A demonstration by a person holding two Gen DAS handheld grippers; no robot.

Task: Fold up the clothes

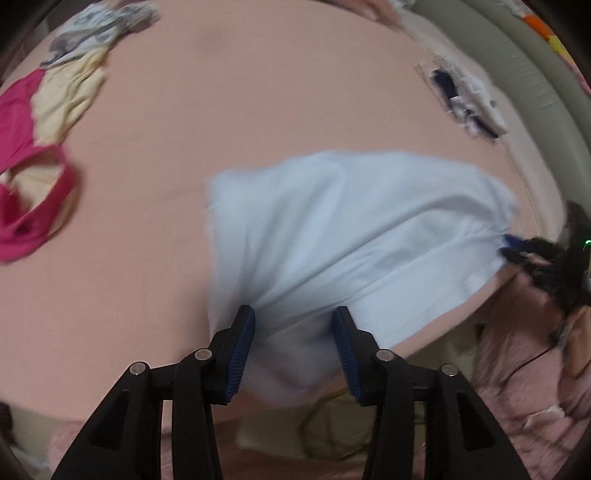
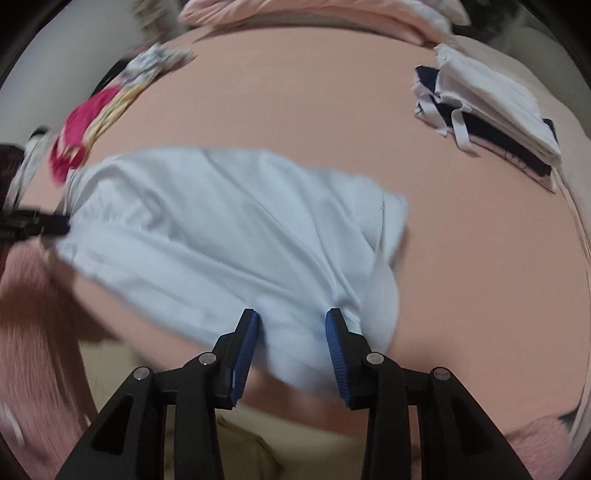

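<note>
A light blue garment [image 1: 351,229] lies spread on the pink bed sheet [image 1: 221,129], blurred by motion. My left gripper [image 1: 293,325] is open, its blue-padded jaws astride the garment's near edge. My right gripper [image 2: 292,325] is open too, with the garment's near edge [image 2: 295,332] between its jaws. In the left wrist view the right gripper [image 1: 517,251] shows at the garment's right edge. In the right wrist view the left gripper [image 2: 55,223] shows at the garment's left edge.
A magenta and cream pile of clothes [image 1: 40,129] and a grey printed garment [image 1: 99,29] lie at the far left. A folded stack of white and navy clothes [image 2: 491,110] sits at the far right. A pink fuzzy blanket [image 1: 524,369] lies by the bed's near edge.
</note>
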